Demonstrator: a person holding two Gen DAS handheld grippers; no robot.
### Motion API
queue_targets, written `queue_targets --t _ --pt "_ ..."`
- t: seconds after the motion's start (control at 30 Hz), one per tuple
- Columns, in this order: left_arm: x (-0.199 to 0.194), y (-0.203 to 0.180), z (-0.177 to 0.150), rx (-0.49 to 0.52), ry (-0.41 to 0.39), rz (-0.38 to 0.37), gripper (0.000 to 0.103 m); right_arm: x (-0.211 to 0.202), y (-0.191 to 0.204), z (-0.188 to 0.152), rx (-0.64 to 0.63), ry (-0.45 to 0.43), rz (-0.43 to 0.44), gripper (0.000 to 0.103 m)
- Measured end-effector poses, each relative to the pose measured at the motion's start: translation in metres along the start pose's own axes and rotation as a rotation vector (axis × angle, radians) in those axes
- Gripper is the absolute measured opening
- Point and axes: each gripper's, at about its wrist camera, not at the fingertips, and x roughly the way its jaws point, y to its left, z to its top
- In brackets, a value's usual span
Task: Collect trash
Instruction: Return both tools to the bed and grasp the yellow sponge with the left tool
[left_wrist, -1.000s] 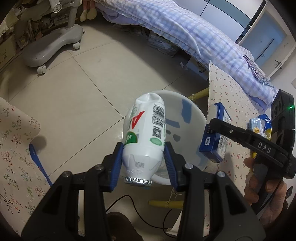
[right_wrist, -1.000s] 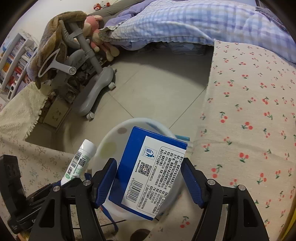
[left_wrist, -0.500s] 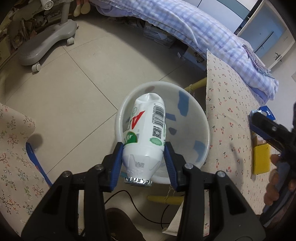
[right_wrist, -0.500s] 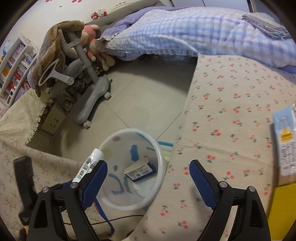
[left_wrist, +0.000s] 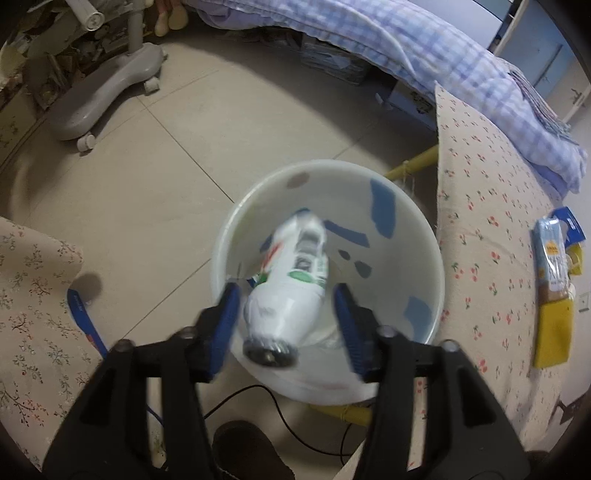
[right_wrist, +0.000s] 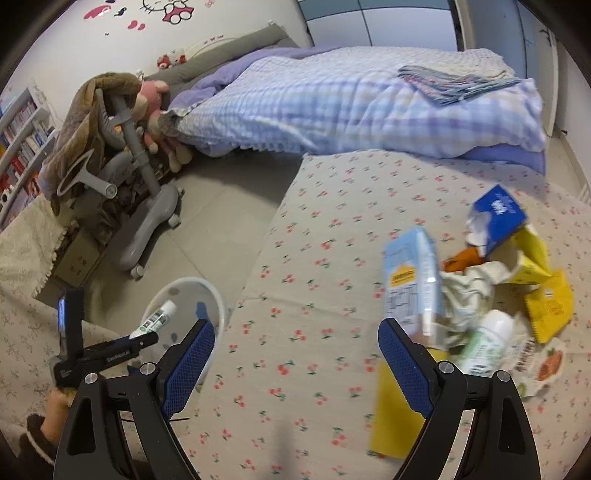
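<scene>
1. Left gripper: jaws opening, pointed steeply down over the white bin. The white plastic bottle sits between the blue pads, blurred, with a gap on either side; it reads as released and dropping, cap end towards the camera, long axis running into the bin.
2. White bin: stands on the tiled floor just beside the edge of the worktop, which wears a cherry-print cloth.
3. Right gripper: jaws spread wide, nothing between them, above bare cloth.
4. Remaining trash, clustered on the worktop to the right of the right gripper: light-blue carton, nearest its right pad, long axis roughly along the gripper's pointing line; small white bottle; crumpled paper; dark-blue box; yellow packets.
5. Judgement: the right hand is nearer the pile; the carton lies ahead and to the right, so the gripper must shift rightward to straddle its narrow sides.
</scene>
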Motion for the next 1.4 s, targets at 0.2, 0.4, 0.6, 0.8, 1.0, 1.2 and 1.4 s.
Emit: queue_targets --t 0.2,0.4,0.6,0.8,1.0,1.2,1.4 --pt "-0.016 -0.012 -0.002 -0.003 -0.046 -0.011 0.09 -0.039 -0.039 -0.004 0.022 -0.055 -0.039 0.092" --pt "-0.02 -0.036 -0.006 0.026 -0.04 -0.032 0.094 -0.06 -0.084 -0.011 0.074 -0.062 -0.091 0.092" --pt "-0.029 -0.081 -0.013 0.095 -0.032 -0.079 0.097 -0.076 -0.126 -0.025 0.128 -0.044 -0.149 0.092" --pt "-0.033 -0.14 -0.024 0.182 0.001 -0.153 0.098 -0.083 -0.167 -0.039 0.191 -0.019 -0.205 0.092" --pt "-0.032 -0.196 -0.04 0.263 0.042 -0.218 0.1 -0.087 -0.198 -0.046 0.247 0.005 -0.24 0.092" --pt "-0.032 -0.244 -0.053 0.306 0.08 -0.277 0.1 -0.087 -0.217 -0.05 0.275 0.021 -0.271 0.092" --pt "-0.022 -0.271 -0.056 0.275 0.143 -0.35 0.1 -0.082 -0.235 -0.053 0.307 0.048 -0.284 0.092"
